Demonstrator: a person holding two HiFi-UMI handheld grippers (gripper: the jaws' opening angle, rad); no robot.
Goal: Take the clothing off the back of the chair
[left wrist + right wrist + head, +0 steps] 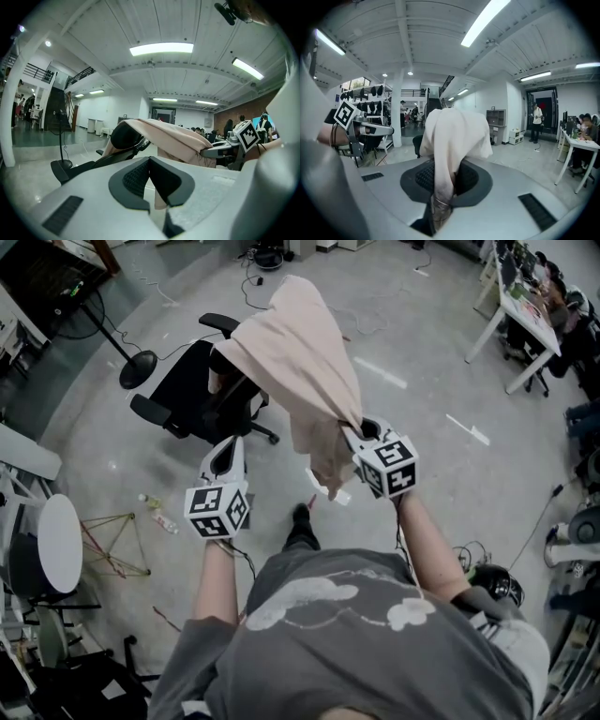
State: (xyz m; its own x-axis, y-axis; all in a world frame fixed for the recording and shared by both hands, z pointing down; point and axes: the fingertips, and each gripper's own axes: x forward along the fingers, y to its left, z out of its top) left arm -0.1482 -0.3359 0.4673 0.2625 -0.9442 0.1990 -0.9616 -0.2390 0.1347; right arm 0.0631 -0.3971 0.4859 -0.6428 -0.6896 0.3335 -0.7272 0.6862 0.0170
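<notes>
Clothing [300, 362] being clamped by right tool [361, 430], part draped on chair [187, 395]; backrest snag being risked. Left tool [230, 454] together, empty.

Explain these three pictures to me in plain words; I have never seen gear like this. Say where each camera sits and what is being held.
No robot: a person holds a two-jaw hand tool in each hand; the marker cubes are part of them. One picture looks down from the person's head; the other two look along each tool's jaws. The right gripper has its jaws shut on a pale beige cloth garment lying partly over the back of a black office chair on the grey floor. The left gripper is beside the chair, jaws together, apparently empty.
</notes>
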